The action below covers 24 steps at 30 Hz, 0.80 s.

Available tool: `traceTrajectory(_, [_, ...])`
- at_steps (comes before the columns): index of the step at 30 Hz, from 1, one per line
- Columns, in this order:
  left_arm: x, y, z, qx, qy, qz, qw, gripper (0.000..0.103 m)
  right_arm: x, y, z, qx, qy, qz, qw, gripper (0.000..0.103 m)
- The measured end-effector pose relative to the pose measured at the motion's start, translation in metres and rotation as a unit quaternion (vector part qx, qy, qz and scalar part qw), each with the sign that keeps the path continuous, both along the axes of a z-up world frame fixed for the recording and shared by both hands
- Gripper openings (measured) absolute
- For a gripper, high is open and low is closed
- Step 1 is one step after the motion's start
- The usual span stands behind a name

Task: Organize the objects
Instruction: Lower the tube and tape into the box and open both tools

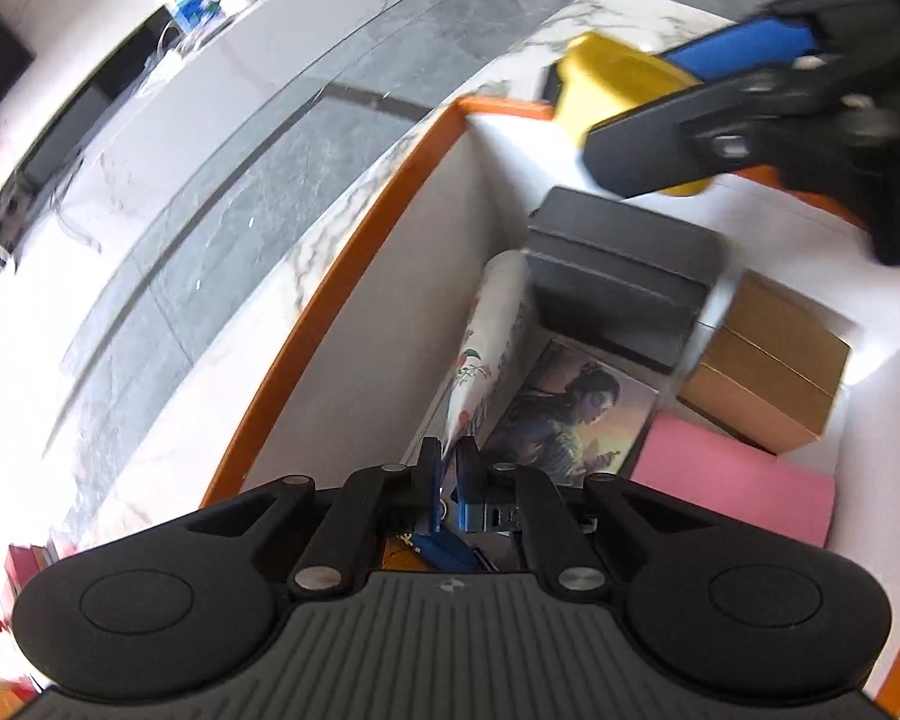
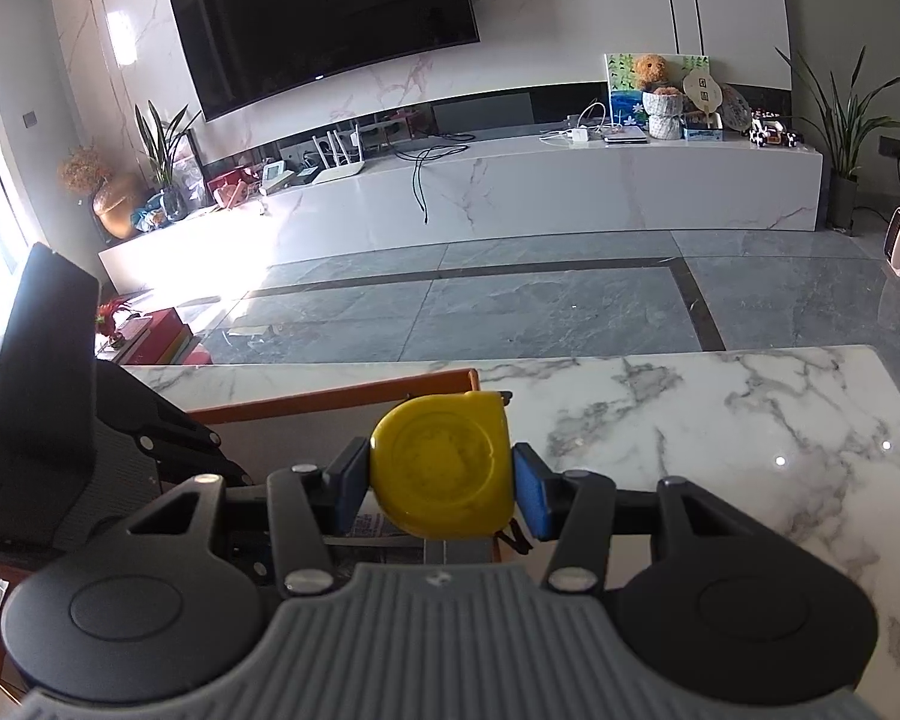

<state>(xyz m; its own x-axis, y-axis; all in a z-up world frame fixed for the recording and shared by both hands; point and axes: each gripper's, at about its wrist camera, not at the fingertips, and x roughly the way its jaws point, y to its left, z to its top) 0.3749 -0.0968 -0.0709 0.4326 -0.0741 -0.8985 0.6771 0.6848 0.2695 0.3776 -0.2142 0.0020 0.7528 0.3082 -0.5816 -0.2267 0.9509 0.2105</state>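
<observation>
Risk noted: right gripper [image 2: 441, 483] carrying a yellow round-cornered plastic tape measure [image 2: 444, 465] above the far corner of the orange-rimmed white box [image 1: 354, 252]; jaws part open, pads pressed on its two sides, case projecting well forward. Slip likely if tilted, with a drop onto the dark grey rectangular case [image 1: 621, 282] below or out onto the white marble worktop [image 2: 720, 432].

Second risk: left gripper [image 1: 449, 468] shut almost fully, jaws pinching the flat crimped end of a white floral-printed tube [image 1: 492, 336]. Thin hold; tube liable to swing or pull free, striking the grey case it leans beside. Tube lying inside the box along its left wall, over a printed picture card [image 1: 576, 414]. Both grippers near; collision possible over the box.
</observation>
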Motion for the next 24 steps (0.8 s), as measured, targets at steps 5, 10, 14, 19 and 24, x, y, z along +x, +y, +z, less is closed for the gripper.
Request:
traceTrajectory(5, [0.017,0.019,-0.004,-0.03,0.022,0.088,0.9954,0.017,-0.001,0.002,0.001,-0.003,-0.003,0.004,1.0,0.053])
traceTrajectory(10, [0.02,0.03,0.007,-0.048,0.001,0.116,0.9921,0.029,-0.001,0.007,0.001,-0.006,-0.006,0.019,1.0,0.053])
traceTrajectory(14, [0.016,0.04,0.021,-0.061,-0.022,0.134,0.9888,0.028,-0.005,0.013,0.002,-0.002,-0.013,0.045,0.999,0.053])
traceTrajectory(19, [-0.001,0.052,0.036,-0.06,-0.056,0.156,0.9844,0.028,-0.007,0.031,-0.002,-0.003,0.007,0.11,0.994,0.053])
traceTrajectory(24, [-0.017,0.056,0.041,-0.056,-0.081,0.184,0.978,0.028,-0.005,0.052,-0.019,-0.021,0.045,0.133,0.99,0.053])
